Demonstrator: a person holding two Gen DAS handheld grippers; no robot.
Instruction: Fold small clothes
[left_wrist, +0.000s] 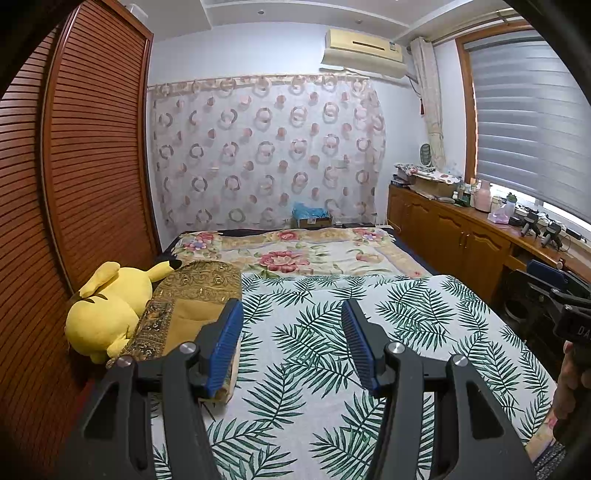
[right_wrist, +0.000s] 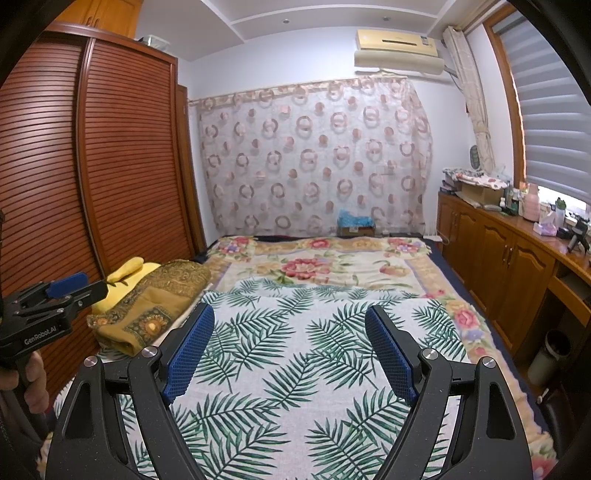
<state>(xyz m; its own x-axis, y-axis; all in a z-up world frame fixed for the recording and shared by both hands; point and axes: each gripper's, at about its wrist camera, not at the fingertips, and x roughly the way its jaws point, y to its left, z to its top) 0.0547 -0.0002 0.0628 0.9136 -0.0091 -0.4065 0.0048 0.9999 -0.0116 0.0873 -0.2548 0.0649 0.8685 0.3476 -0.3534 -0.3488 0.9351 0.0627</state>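
Note:
No small garment shows in either view. A white cloth with green fern leaves (left_wrist: 332, 332) lies spread flat on the bed; it also shows in the right wrist view (right_wrist: 295, 350). My left gripper (left_wrist: 291, 339) is open and empty above the cloth. My right gripper (right_wrist: 290, 350) is open and empty above the same cloth. The right gripper also shows at the right edge of the left wrist view (left_wrist: 554, 291). The left gripper also shows at the left edge of the right wrist view (right_wrist: 66, 288).
A folded brown patterned blanket (left_wrist: 192, 306) and a yellow plush toy (left_wrist: 107, 310) lie at the bed's left side, by the slatted wardrobe (left_wrist: 92, 166). A floral blanket (left_wrist: 295, 254) covers the far bed. A wooden cabinet (right_wrist: 517, 258) with clutter runs along the right.

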